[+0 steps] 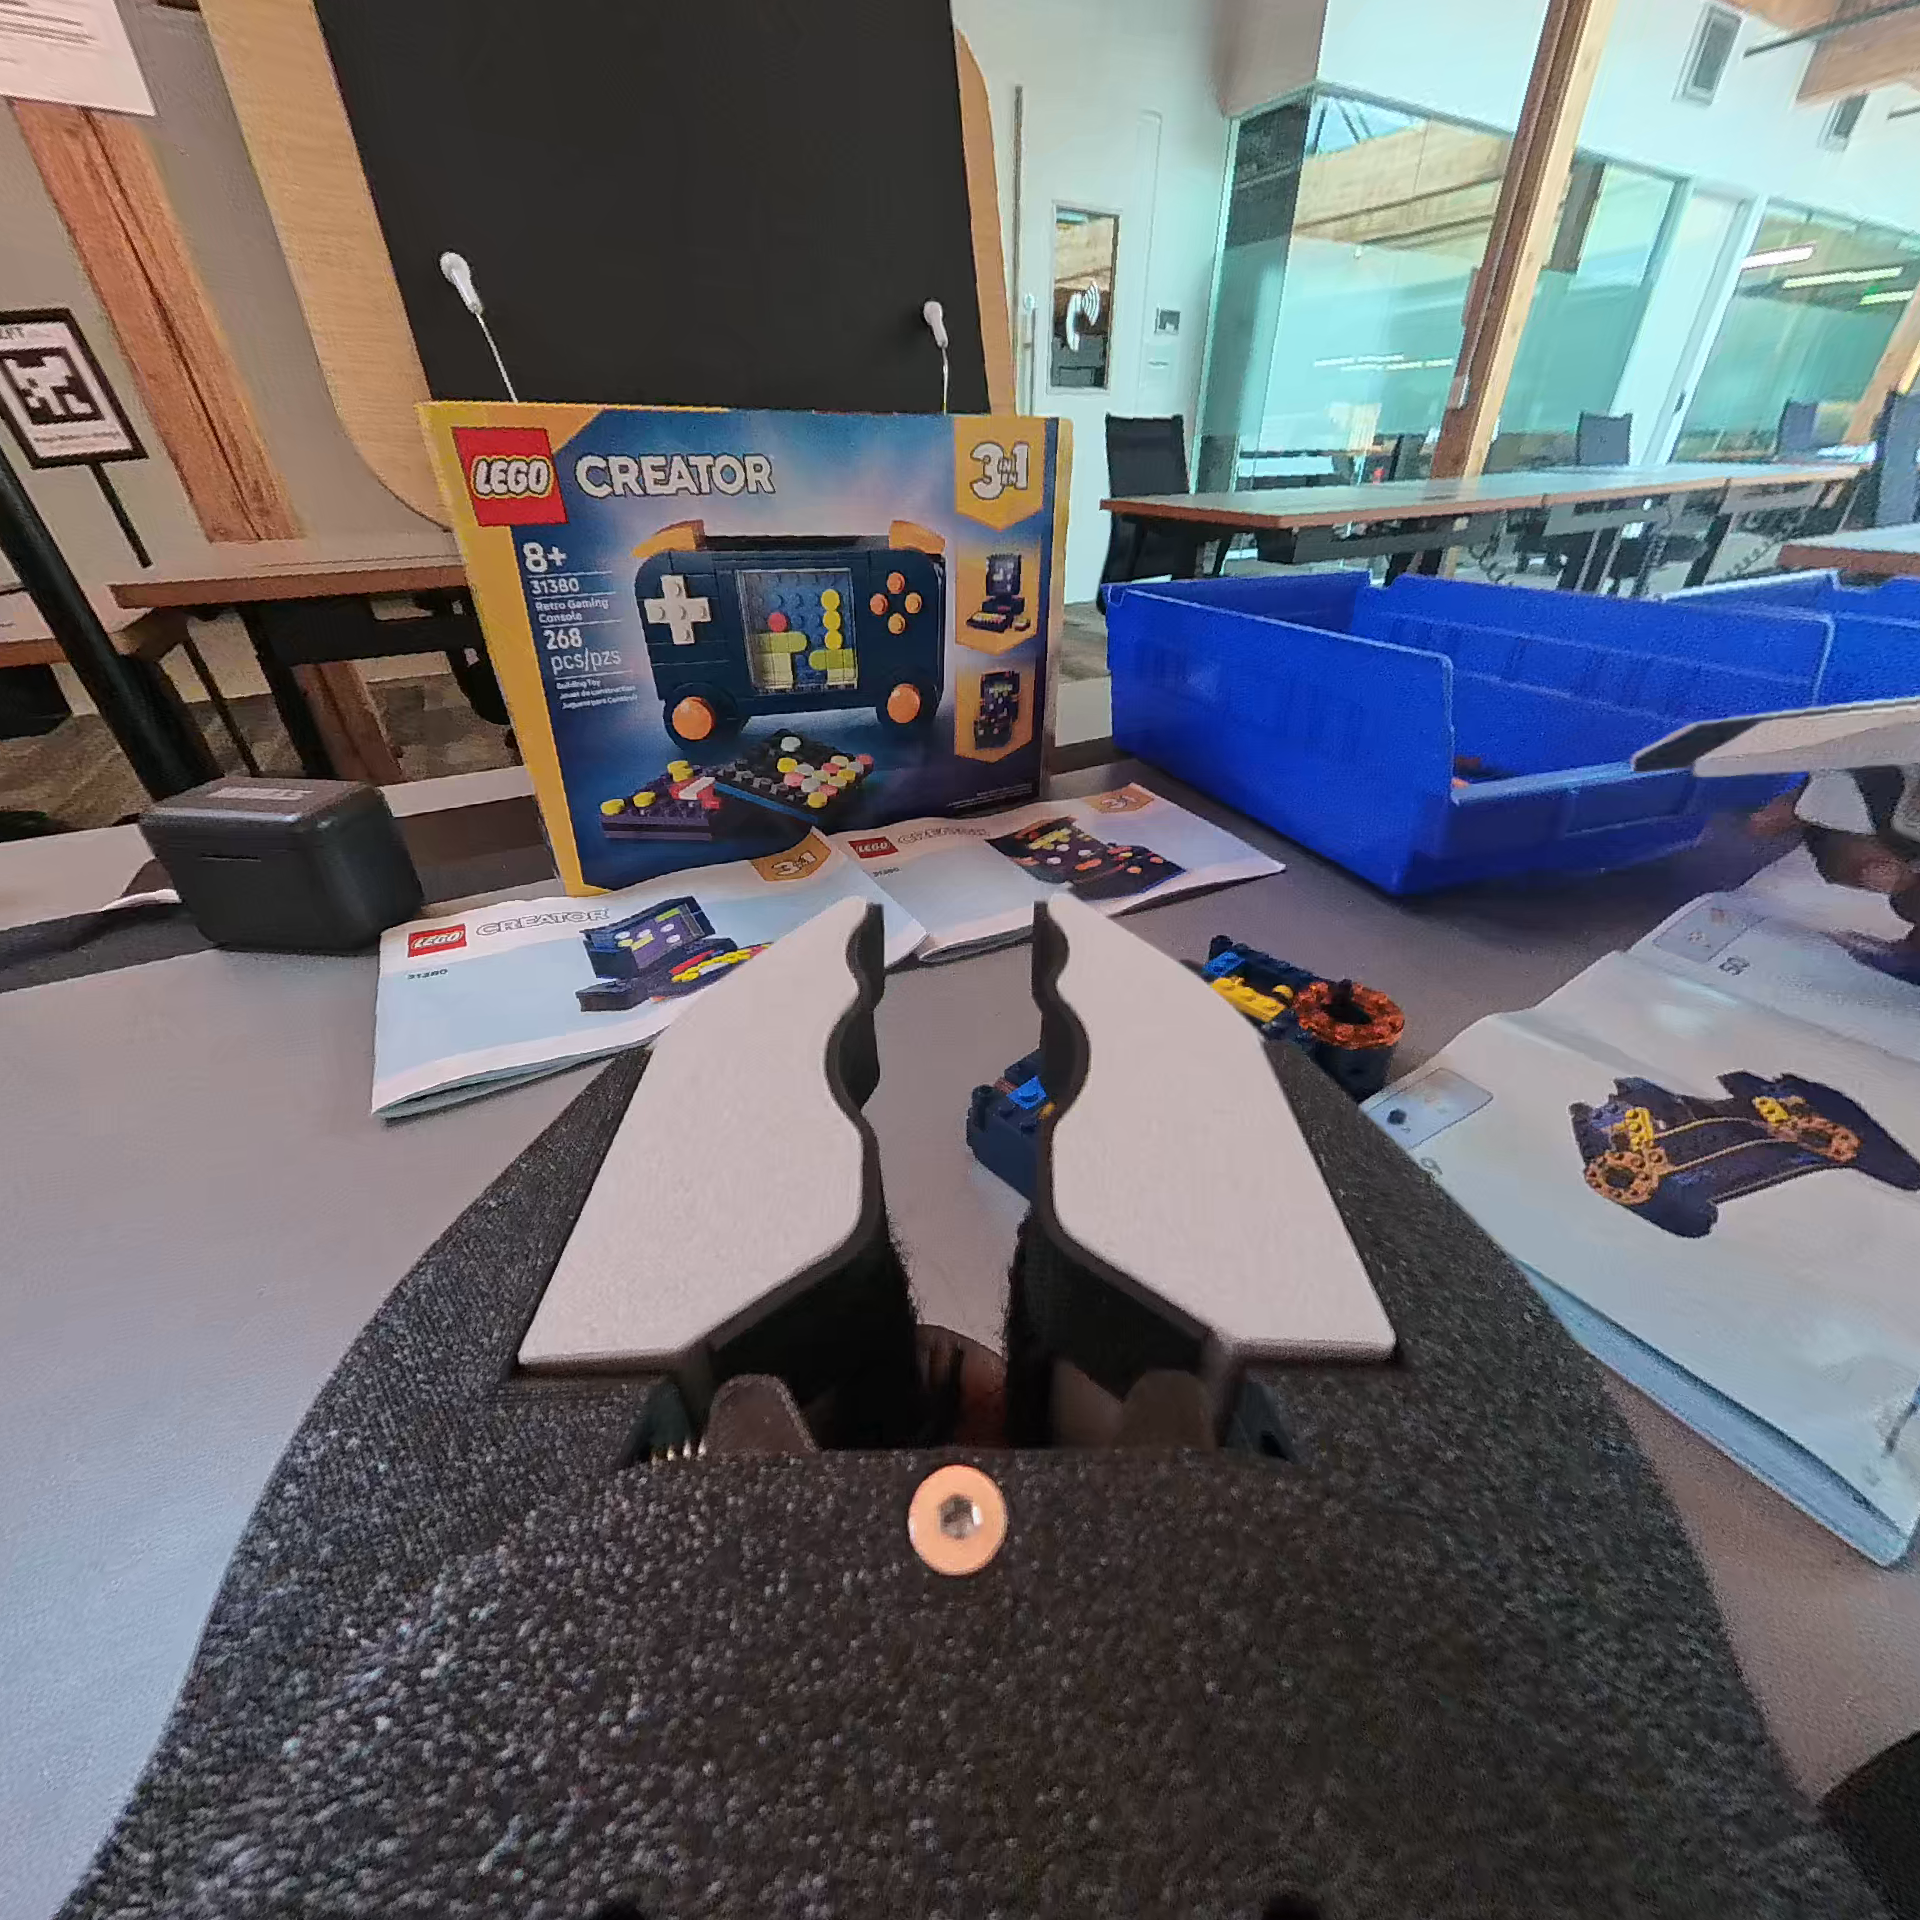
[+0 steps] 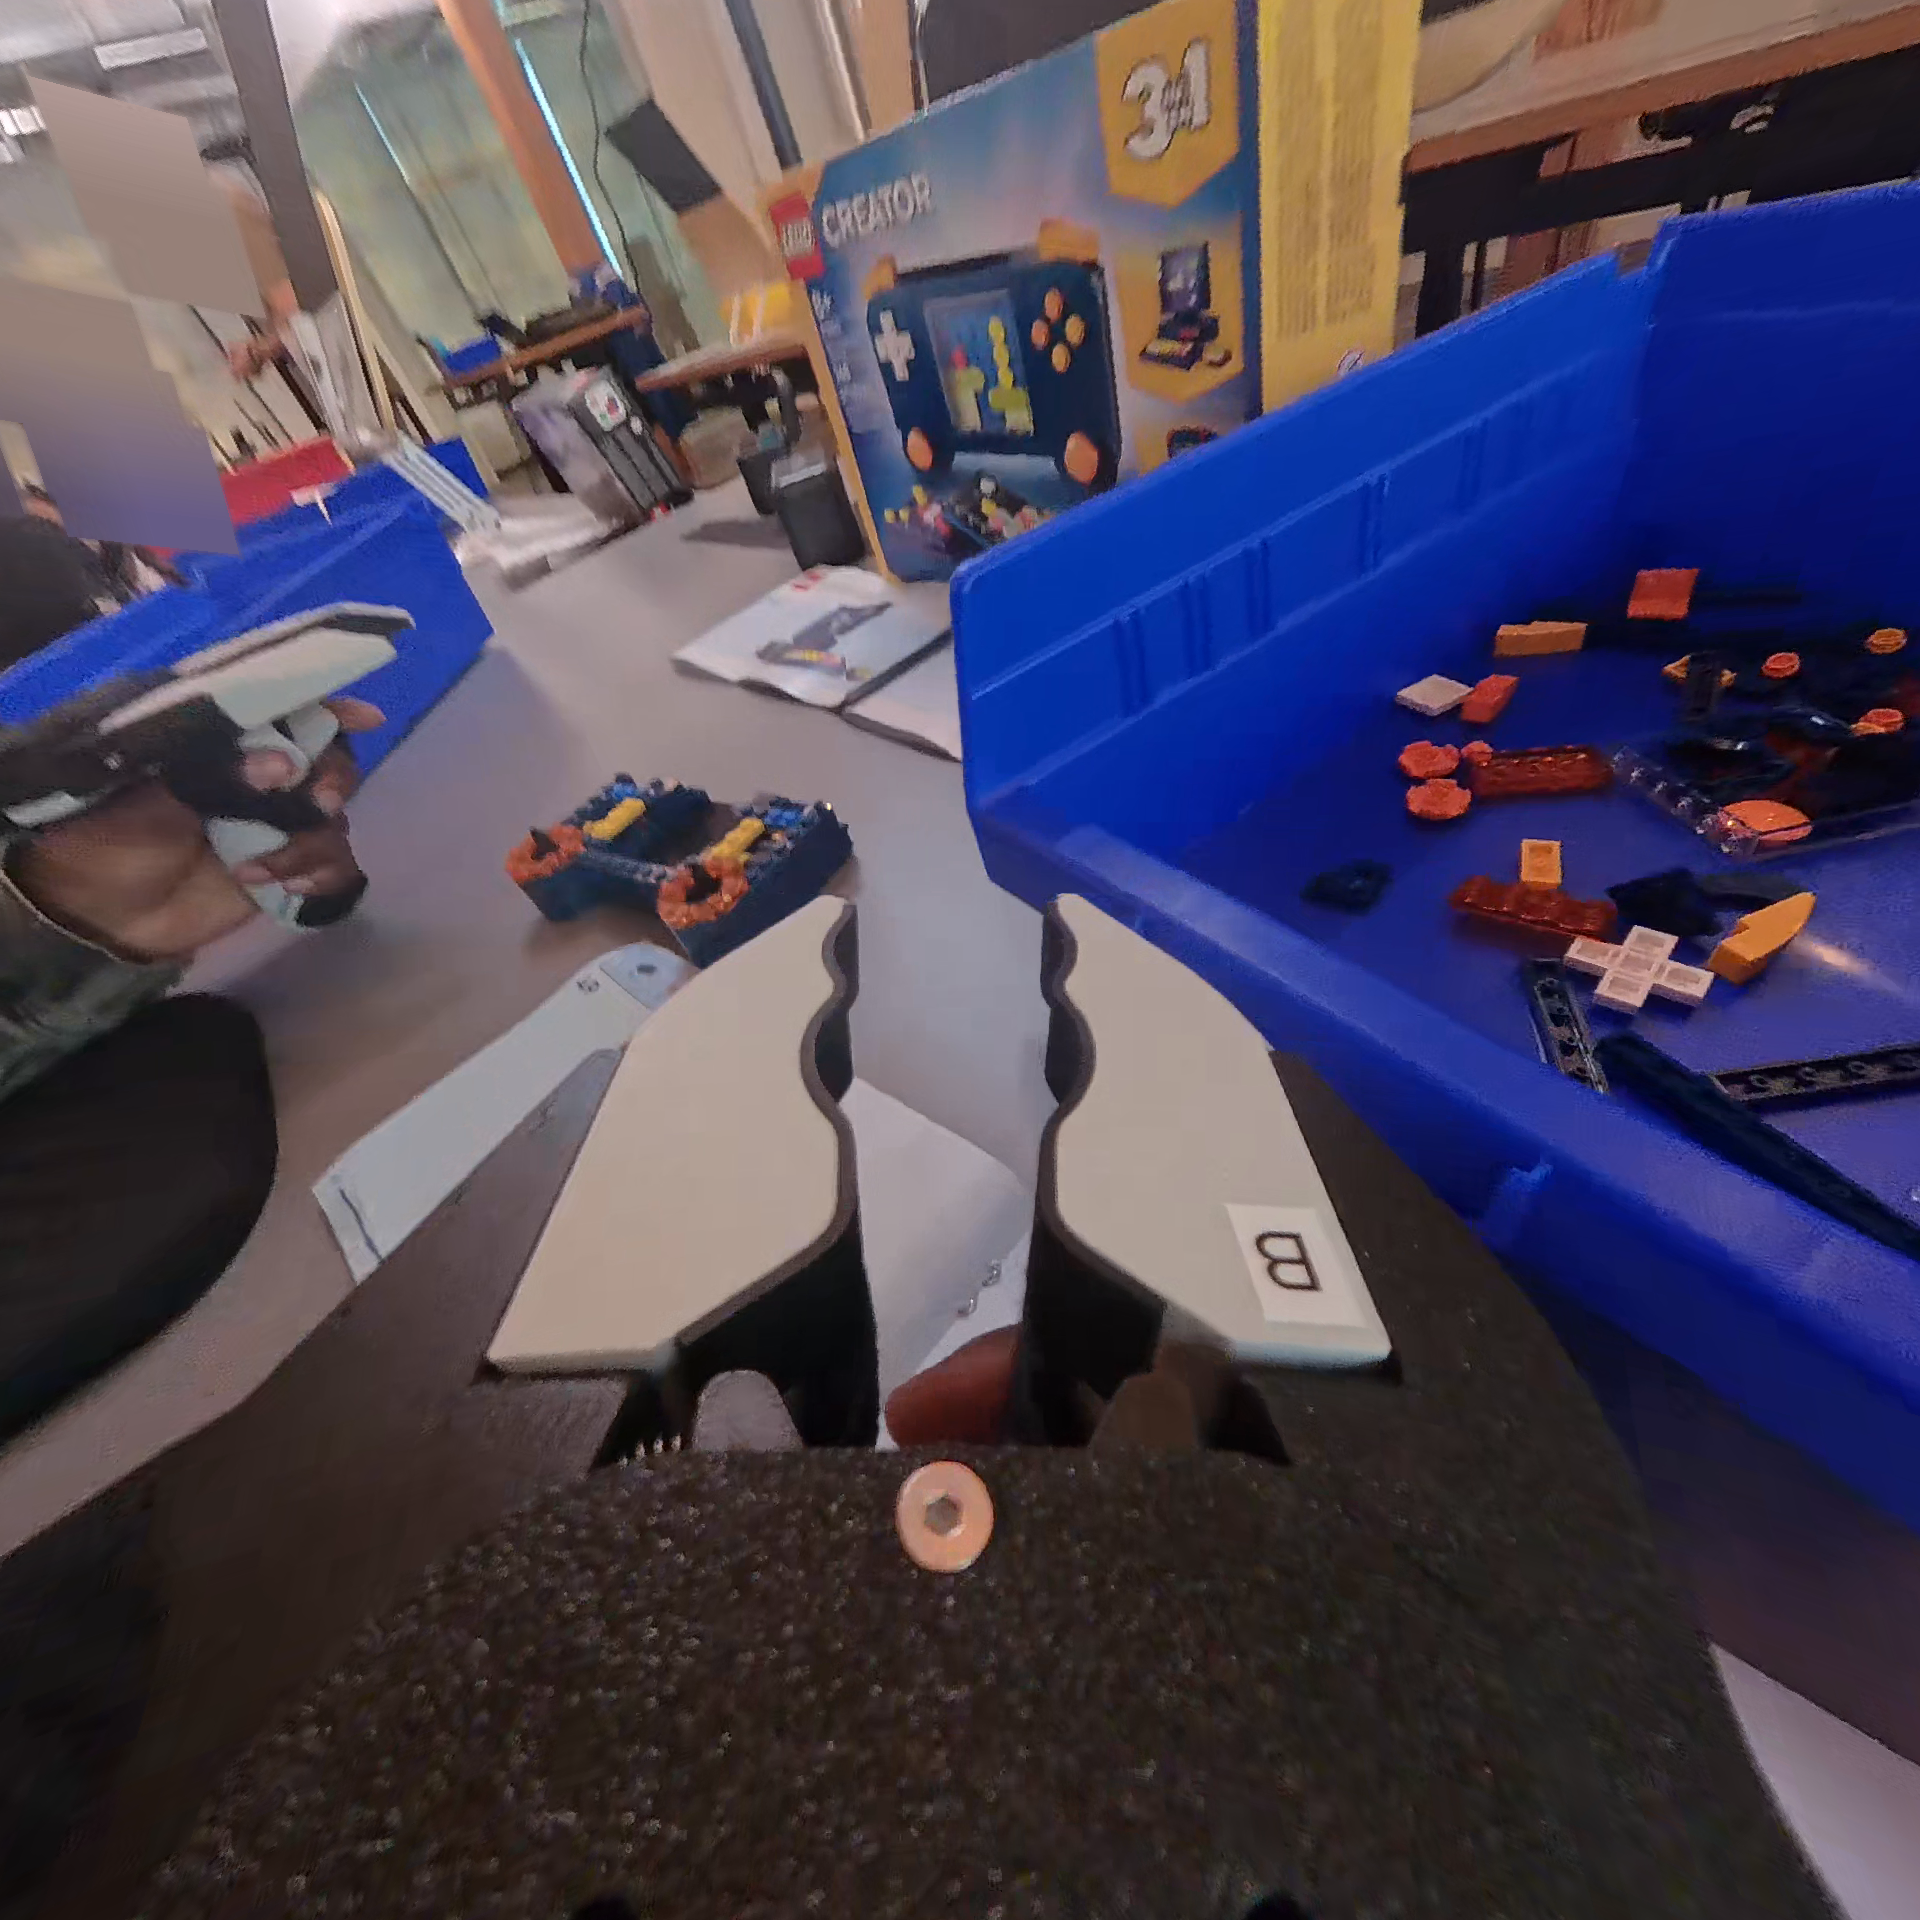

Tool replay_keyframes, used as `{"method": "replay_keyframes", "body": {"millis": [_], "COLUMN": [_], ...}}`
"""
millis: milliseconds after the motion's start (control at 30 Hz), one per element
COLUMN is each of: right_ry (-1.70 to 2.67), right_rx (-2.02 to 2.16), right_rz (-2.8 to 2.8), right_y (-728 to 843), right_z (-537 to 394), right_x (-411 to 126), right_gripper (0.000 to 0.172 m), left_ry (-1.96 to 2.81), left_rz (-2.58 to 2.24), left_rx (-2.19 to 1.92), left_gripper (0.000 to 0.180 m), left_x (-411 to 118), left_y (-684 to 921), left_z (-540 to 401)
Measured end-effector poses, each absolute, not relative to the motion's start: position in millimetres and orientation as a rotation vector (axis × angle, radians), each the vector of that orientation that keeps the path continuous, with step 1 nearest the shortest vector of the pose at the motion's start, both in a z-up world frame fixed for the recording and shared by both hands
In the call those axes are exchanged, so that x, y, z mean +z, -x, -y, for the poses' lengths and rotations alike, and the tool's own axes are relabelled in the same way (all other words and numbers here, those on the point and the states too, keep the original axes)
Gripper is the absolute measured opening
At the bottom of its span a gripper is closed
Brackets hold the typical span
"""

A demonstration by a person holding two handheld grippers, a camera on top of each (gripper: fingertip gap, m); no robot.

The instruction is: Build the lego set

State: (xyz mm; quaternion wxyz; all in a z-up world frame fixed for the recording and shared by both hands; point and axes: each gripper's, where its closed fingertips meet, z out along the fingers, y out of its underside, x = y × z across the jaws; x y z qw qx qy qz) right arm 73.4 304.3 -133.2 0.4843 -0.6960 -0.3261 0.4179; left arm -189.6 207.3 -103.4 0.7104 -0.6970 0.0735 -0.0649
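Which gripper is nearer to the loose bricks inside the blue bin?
Right. The right gripper is open beside the blue bin holding the loose bricks; the left gripper is across the table.

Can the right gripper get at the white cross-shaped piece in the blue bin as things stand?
Probably yes. The right gripper is open and empty beside the blue bin, whose top is open; the white cross piece lies uncovered near the front wall.

The left gripper point(image 1: 956, 935), with flat grey fingers and black wavy pads, is held low and level, its fingers apart with nothing between them. The right gripper point(image 2: 948, 935) points forward with fingers apart and bare. A hand point(image 2: 156, 831) grips the left gripper's handle.
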Motion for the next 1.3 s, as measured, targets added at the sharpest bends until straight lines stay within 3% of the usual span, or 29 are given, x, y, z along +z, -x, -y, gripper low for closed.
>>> {"method": "replay_keyframes", "body": {"millis": [133, 367, 533, 667, 867, 1300], "right_ry": [1.710, 1.837, 2.415, 2.622, 2.674, 2.691], "right_rx": [0.883, 0.344, 0.261, 0.061, -0.205, -0.185], "right_rz": [0.938, 1.241, 1.395, 1.361, 1.414, 1.442], "right_y": [-71, -92, -94, -103, -117, -122], "right_z": [-306, -427, -540, -582, -593, -589], "right_x": [-132, -24, -111, -170, -189, -210], "right_gripper": [0.024, 0.009, 0.015, 0.013, 0.012, 0.005], "left_ry": [1.560, 1.573, 1.575, 1.612, 1.621, 1.649], "left_rz": [-0.189, -0.221, -0.261, -0.272, -0.295, -0.346], "left_rx": [-0.110, -0.084, -0.021, 0.010, -0.011, 0.024], "left_gripper": [0.026, 0.026, 0.027, 0.027, 0.027, 0.028], "left_x": [-106, -109, -109, -119, -120, -126], "left_y": [188, 185, 185, 189, 184, 181], "left_z": [-209, -209, -208, -211, -212, -212]}}
